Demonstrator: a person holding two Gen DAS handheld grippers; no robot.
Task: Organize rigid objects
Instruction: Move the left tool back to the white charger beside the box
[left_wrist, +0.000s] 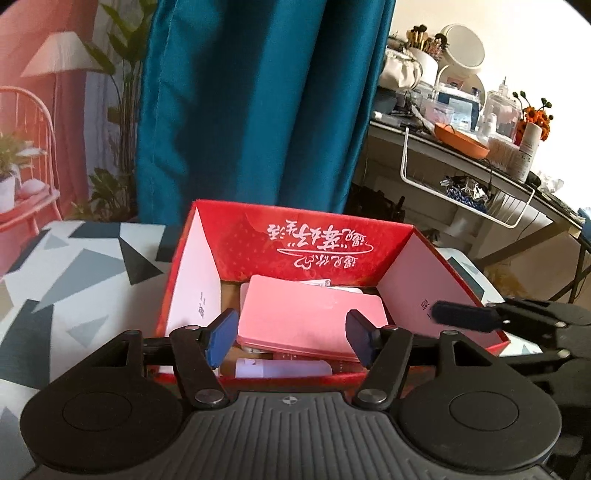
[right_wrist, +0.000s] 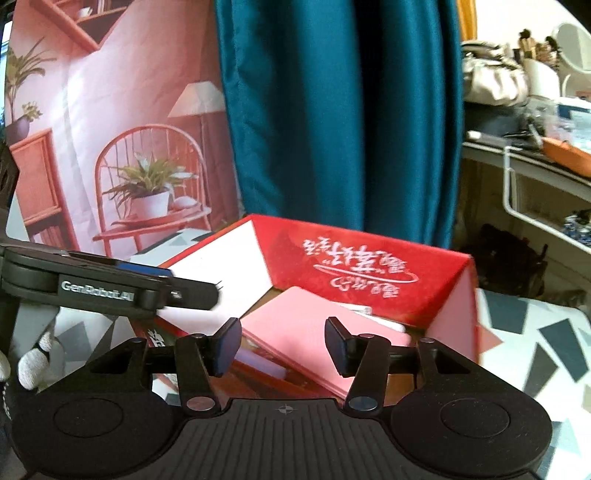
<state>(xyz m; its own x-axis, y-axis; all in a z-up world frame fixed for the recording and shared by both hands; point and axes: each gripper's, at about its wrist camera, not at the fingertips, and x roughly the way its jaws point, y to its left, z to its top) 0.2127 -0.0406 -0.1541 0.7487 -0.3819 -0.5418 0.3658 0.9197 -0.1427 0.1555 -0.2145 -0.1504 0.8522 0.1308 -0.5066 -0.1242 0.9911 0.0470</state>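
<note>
A red cardboard box (left_wrist: 295, 236) with white script stands open on a table with a triangle-patterned cloth (left_wrist: 74, 273). Inside lies a flat pink case (left_wrist: 306, 317) on top of other items, with a pale lilac tube (left_wrist: 284, 367) near the front wall. My left gripper (left_wrist: 290, 341) is open and empty, just above the box's near edge. My right gripper (right_wrist: 282, 345) is open and empty over the same box (right_wrist: 365, 258), above the pink case (right_wrist: 317, 332). The right gripper's finger shows in the left wrist view (left_wrist: 461, 314), over the box's right wall.
A teal curtain (left_wrist: 258, 103) hangs behind the box. A cluttered dresser (left_wrist: 461, 147) with a round mirror, bottles, an orange dish and a white wire basket stands at the right. A pink printed backdrop (right_wrist: 110, 129) is at the left. A white-gloved hand (right_wrist: 33, 365) holds the left gripper.
</note>
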